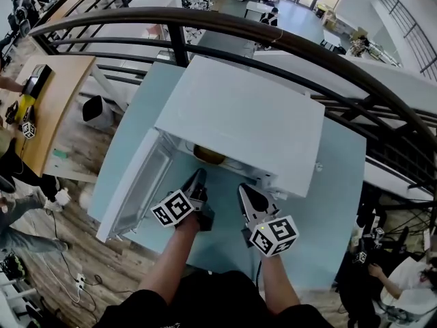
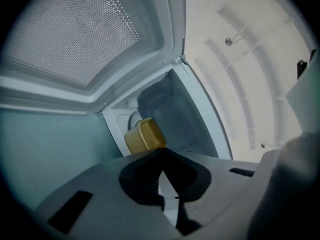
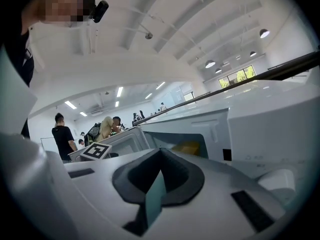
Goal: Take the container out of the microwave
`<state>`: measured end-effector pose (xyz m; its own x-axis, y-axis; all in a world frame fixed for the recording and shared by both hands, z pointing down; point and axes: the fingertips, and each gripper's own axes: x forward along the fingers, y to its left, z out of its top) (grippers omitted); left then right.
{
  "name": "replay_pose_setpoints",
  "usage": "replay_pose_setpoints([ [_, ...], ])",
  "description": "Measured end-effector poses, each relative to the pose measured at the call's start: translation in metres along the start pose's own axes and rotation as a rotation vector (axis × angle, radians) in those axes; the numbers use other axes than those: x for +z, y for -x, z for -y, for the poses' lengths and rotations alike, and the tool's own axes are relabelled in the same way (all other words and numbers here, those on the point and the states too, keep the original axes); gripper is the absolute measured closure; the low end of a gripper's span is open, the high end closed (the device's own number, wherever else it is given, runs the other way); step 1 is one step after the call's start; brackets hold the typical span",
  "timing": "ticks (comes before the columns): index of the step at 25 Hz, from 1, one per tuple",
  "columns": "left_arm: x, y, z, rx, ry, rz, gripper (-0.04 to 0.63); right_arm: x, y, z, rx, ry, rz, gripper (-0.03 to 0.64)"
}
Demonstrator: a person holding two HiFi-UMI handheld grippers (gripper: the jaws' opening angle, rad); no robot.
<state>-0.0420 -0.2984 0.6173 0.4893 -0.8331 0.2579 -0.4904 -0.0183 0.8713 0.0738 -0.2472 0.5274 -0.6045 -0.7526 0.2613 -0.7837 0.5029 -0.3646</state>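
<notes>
A white microwave [image 1: 242,118] stands on a light blue table [image 1: 328,203] with its door [image 1: 136,186] swung open to the left. A yellow container [image 1: 208,156] sits inside the cavity, mostly hidden under the microwave's top. In the left gripper view the container [image 2: 145,135] shows just beyond the jaw tips, apart from them. My left gripper [image 1: 200,176] is shut and empty at the cavity mouth. My right gripper [image 1: 244,190] is shut and empty, a little further back on the right. The right gripper view shows the container [image 3: 187,147] as a yellow patch inside the opening.
A black railing [image 1: 273,36] curves behind the table. A wooden desk [image 1: 51,94] and a person's arm are at the far left. In the right gripper view, people [image 3: 63,134] stand in the background. The mesh window [image 2: 75,34] of the open door fills the left side.
</notes>
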Motion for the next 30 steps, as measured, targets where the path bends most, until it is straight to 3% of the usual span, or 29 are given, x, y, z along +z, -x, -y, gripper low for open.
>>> replay_pose_setpoints([
  [13, 0.000, -0.023, -0.014, -0.005, 0.124, 0.039, 0.588, -0.011, -0.017, 0.007, 0.030, -0.013, -0.034, 0.611],
  [18, -0.002, -0.031, -0.020, -0.024, 0.218, 0.059, 0.535, -0.015, -0.021, 0.009, 0.040, -0.019, -0.042, 0.611],
  [30, 0.000, -0.042, -0.030, 0.010, 0.267, 0.083, 0.494, -0.020, -0.022, 0.018, 0.040, -0.040, -0.051, 0.611],
])
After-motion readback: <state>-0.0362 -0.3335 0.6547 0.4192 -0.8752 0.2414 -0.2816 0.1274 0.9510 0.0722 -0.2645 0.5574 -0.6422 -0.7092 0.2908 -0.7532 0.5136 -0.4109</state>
